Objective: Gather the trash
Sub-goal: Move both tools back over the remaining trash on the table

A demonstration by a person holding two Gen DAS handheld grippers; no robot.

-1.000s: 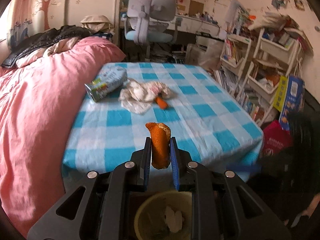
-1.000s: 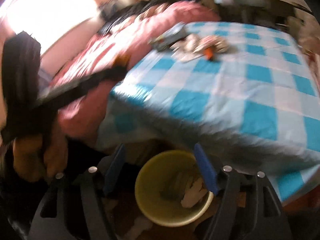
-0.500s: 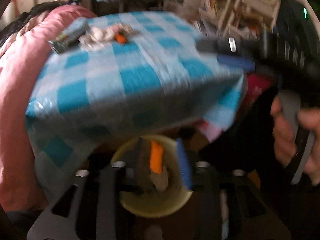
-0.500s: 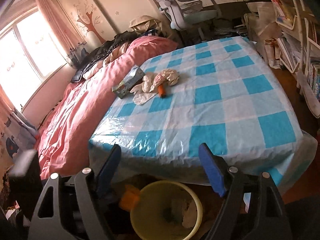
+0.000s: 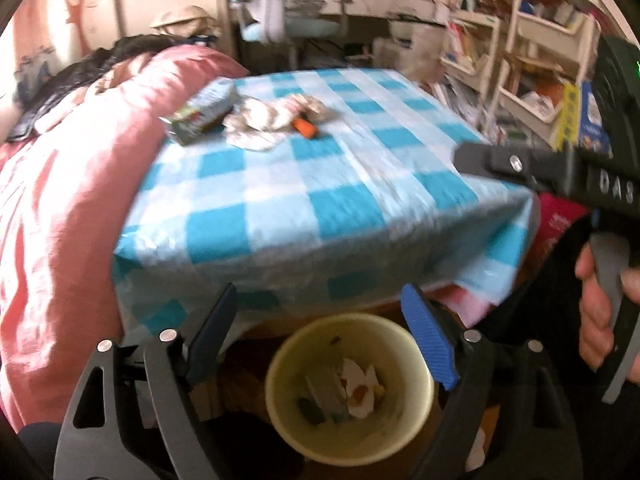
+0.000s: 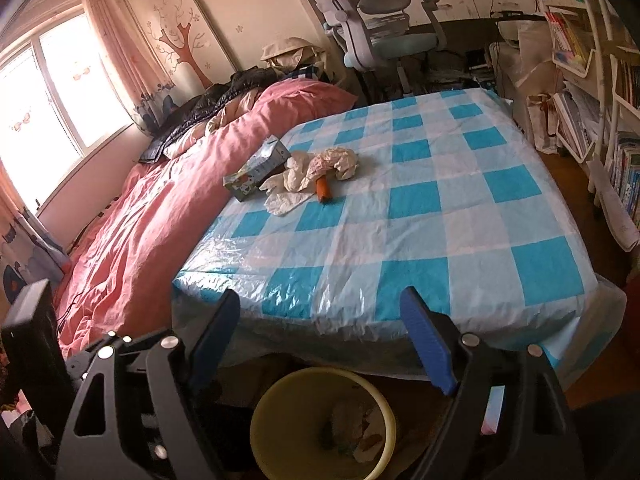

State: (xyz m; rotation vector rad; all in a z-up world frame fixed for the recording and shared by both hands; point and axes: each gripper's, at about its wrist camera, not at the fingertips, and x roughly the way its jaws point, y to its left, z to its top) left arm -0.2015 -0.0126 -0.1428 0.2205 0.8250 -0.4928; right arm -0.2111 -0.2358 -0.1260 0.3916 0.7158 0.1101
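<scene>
The left gripper [image 5: 320, 344] hung over the yellow bin [image 5: 350, 392] with its fingers [image 5: 428, 344] spread wide and nothing between them; they had just been opening. The right gripper [image 6: 320, 344] likewise stood open and empty, the bin [image 6: 324, 424] below and just ahead of its fingers [image 6: 426, 342].

Well beyond both sets of fingers, on the checked counter [image 6: 440, 240], the remaining trash lay in a cluster. Leftmost was a flattened carton [image 6: 258, 170], probably light and fairly stiff, best pinched across its thin body. Beside it, touching, sat crumpled tissue [image 6: 316, 170], soft and nearly weightless; a bunched fold would likely give the surest hold. At its near edge lay an orange piece [image 6: 323, 190], probably peel, limp and perhaps slick, to be gripped across its width.

The left view was blurred, so the bin's contents read only as pale scraps. How much of the orange piece sat under the tissue could not be told. The bin's base was cut off in the right view.
</scene>
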